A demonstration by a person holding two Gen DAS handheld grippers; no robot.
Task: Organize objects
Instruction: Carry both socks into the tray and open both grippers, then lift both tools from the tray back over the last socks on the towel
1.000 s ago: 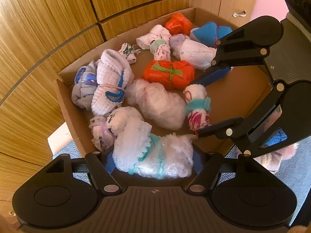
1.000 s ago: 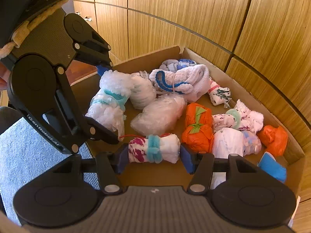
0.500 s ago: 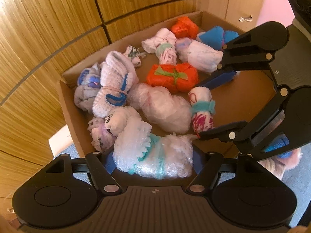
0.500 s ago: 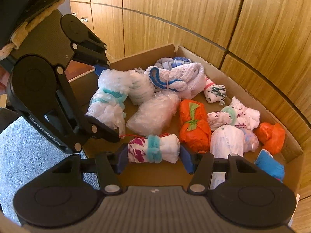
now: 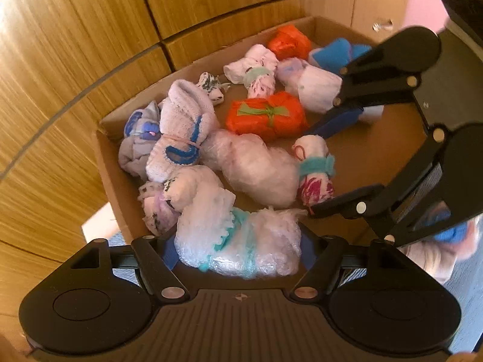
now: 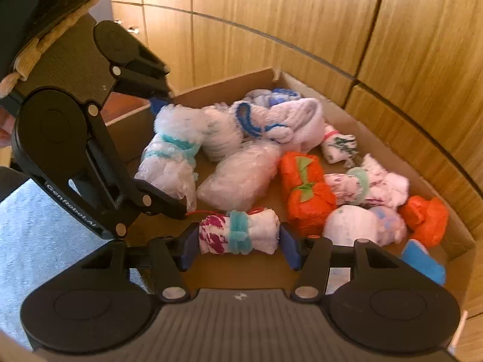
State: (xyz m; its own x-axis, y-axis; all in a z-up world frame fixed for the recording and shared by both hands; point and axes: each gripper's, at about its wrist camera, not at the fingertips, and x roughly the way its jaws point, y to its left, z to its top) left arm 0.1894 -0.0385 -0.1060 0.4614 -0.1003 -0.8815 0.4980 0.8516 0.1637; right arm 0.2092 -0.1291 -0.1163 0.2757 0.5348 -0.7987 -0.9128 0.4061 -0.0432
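An open cardboard box (image 5: 126, 114) holds several wrapped bundles. My left gripper (image 5: 238, 244) is shut on a bubble-wrap bundle with a teal ribbon (image 5: 241, 241) at the box's near left corner, one pad on each end. The right wrist view shows the same bundle (image 6: 172, 157) between the left gripper's fingers. My right gripper (image 6: 238, 238) is shut on a white and magenta roll with a teal band (image 6: 241, 232), gripped end to end low over the box floor. In the left wrist view this roll (image 5: 314, 166) sits between the right gripper's fingers.
Inside the box lie an orange bundle with green ribbon (image 5: 265, 114), a clear bubble-wrap bundle (image 5: 253, 166), a white towel with blue trim (image 5: 181, 129), a small orange bundle (image 5: 289, 40) and a blue item (image 5: 332, 54). Wooden cabinet doors (image 5: 75, 45) stand close behind. Grey-blue carpet (image 6: 36, 220) lies in front.
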